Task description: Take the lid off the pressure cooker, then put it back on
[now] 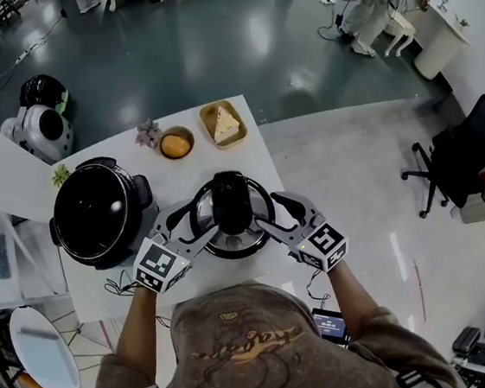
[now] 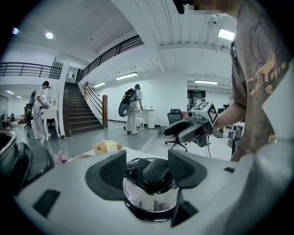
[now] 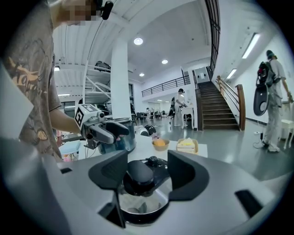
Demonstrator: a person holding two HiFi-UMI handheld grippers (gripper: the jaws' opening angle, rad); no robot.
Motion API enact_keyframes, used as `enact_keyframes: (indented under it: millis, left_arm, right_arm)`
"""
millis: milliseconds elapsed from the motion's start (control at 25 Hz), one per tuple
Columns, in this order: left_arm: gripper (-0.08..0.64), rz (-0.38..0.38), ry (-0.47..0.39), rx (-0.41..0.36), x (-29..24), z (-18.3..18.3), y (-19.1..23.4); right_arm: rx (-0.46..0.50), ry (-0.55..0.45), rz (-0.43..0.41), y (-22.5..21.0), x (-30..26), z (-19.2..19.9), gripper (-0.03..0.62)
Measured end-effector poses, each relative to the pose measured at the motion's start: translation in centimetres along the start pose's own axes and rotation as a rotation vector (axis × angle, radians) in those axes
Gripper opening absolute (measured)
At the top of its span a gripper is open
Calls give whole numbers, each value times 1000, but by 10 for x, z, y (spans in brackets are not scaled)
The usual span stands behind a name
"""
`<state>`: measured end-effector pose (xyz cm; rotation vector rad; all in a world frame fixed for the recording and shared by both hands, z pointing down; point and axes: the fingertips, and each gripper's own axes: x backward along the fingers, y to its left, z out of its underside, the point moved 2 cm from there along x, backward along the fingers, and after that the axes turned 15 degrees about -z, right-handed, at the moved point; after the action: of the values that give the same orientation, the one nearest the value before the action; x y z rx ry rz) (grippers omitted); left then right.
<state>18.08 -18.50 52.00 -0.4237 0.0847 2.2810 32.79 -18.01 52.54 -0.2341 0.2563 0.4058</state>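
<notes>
The pressure cooker's steel lid (image 1: 260,230) with its black handle sits between my two grippers, over the white table (image 1: 250,144) in front of me. My left gripper (image 1: 190,227) meets its left rim and my right gripper (image 1: 276,217) its right rim. Both stand open, the jaws straddling the rim. In the left gripper view the lid (image 2: 151,195) fills the gap of the left gripper (image 2: 147,167). The right gripper view shows the same lid (image 3: 140,197) inside the right gripper (image 3: 147,170). The black cooker body (image 1: 97,212) stands open at the table's left.
A bowl with an orange thing (image 1: 176,142), a basket of food (image 1: 223,123) and a small flower (image 1: 148,132) sit at the table's far edge. A white robot (image 1: 39,129) and an office chair (image 1: 465,159) stand on the floor. People (image 2: 132,108) walk by the stairs.
</notes>
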Motion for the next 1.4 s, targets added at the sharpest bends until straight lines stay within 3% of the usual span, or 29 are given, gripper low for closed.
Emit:
enact_keyframes:
  millis: [560,920,1400]
  left_arm:
    - [297,41,24,-17,-12,8,-7]
    - [305,115,86,-62,-41,39,-24]
    - [311,191,157,-103,-64,68,-32]
  right_arm:
    - [9,52,-45,0,-10,11,267]
    - [7,165,-97,-5,-32,52,279]
    - [37,241,-197,-6,-61,70,281]
